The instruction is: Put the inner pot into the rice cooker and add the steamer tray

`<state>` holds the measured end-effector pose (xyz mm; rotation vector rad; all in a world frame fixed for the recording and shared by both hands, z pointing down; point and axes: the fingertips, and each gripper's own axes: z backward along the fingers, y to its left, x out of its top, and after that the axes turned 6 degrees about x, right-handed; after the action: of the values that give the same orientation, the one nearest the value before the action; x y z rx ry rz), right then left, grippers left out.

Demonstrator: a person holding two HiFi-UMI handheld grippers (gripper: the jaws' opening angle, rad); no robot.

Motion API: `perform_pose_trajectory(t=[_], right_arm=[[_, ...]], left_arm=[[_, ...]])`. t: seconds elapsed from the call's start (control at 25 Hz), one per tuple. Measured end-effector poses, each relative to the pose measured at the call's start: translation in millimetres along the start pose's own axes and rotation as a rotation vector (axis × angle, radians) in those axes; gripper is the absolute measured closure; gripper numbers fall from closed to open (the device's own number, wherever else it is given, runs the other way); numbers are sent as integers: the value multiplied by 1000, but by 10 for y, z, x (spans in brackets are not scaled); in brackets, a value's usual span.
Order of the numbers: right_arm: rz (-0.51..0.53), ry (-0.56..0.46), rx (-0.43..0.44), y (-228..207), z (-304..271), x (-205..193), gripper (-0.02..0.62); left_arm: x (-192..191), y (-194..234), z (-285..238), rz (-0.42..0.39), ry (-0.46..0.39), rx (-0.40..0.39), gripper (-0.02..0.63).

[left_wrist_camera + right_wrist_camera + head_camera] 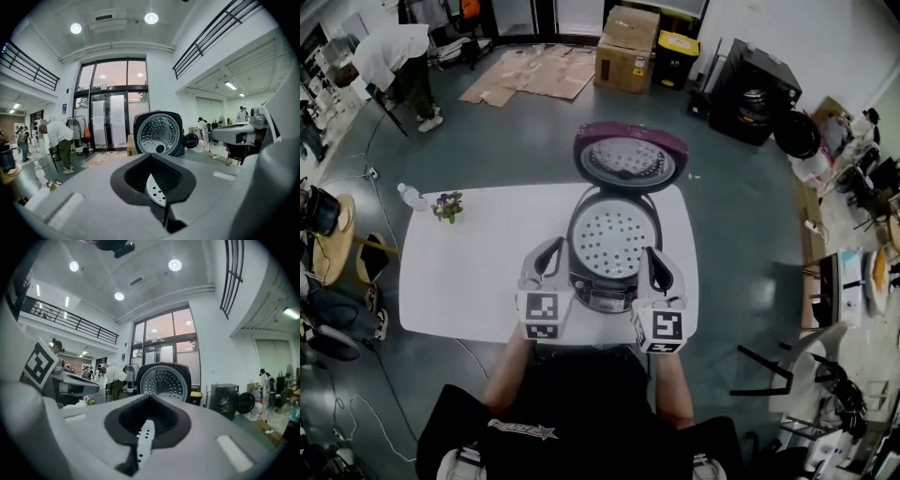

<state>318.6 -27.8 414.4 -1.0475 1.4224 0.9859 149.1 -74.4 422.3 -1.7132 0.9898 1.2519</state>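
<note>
The rice cooker (609, 281) stands open on the white table (469, 262), its purple lid (630, 157) tipped back. The perforated steamer tray (611, 239) lies in its mouth; the inner pot beneath it is hidden. My left gripper (551, 249) hovers at the cooker's front left and my right gripper (652, 255) at its front right, both shut and empty. In the left gripper view the shut jaws (151, 155) frame a sliver of the tray (154, 188) below and the lid (158, 133) beyond. The right gripper view shows the same: shut jaws (150, 397), tray (144, 439), lid (161, 379).
A small vase of flowers (447, 205) and a water bottle (411, 196) stand at the table's far left corner. Cardboard boxes (626, 47) sit on the floor behind. A person (394, 56) bends over at the far left. A chair (769, 366) stands to the right.
</note>
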Motion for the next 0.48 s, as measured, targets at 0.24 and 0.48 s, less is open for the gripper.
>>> perform_pose_trajectory(t=[0.24,0.48], right_arm=[[8,7,11,86,19,-31,589],[8,10,1,84,18,-18,589]], left_arm=[[-34,-32,68,-3,-2,-18,595],[-24,-59,89,-14,-7,-32,597]])
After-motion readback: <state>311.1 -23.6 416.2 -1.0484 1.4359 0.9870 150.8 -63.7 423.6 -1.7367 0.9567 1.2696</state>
